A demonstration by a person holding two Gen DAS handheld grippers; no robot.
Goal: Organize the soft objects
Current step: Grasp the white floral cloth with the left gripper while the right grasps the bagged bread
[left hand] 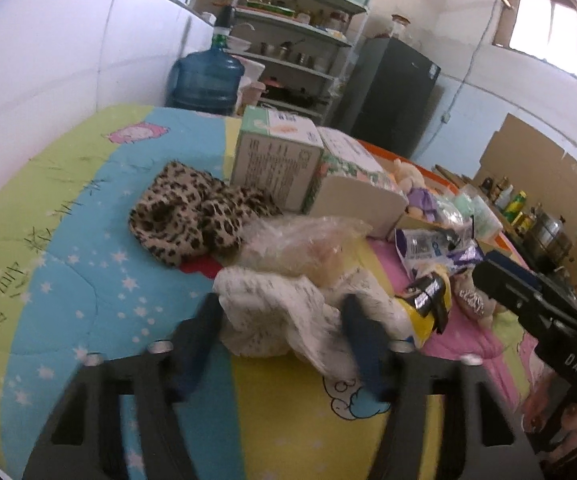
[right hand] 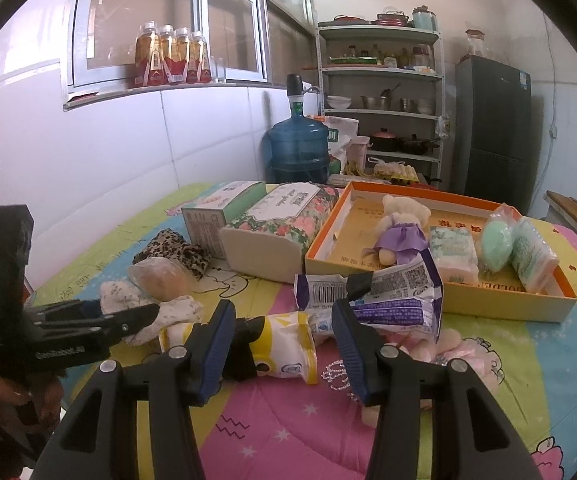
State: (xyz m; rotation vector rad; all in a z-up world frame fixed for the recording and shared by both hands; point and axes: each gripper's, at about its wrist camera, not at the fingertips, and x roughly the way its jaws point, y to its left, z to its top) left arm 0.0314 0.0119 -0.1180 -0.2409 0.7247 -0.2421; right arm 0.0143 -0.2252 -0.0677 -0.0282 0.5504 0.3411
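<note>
Leopard-print scarf (left hand: pixel 192 216); white speckled cloth (left hand: pixel 288 316); orange-rimmed box (right hand: pixel 440 280); purple-dressed bear (right hand: pixel 402 228).

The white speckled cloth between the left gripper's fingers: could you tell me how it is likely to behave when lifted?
The white speckled cloth lies crumpled in loose folds, so it will probably drape and sag. It looks thin, so likely light. One edge lies against the clear plastic bag, which might get dragged along. The left gripper straddles a bunched fold, probably giving a fair hold.

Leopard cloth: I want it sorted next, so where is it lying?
In the left wrist view the leopard cloth lies on the quilt, left of centre, touching the green box, behind the plastic bag.
</note>
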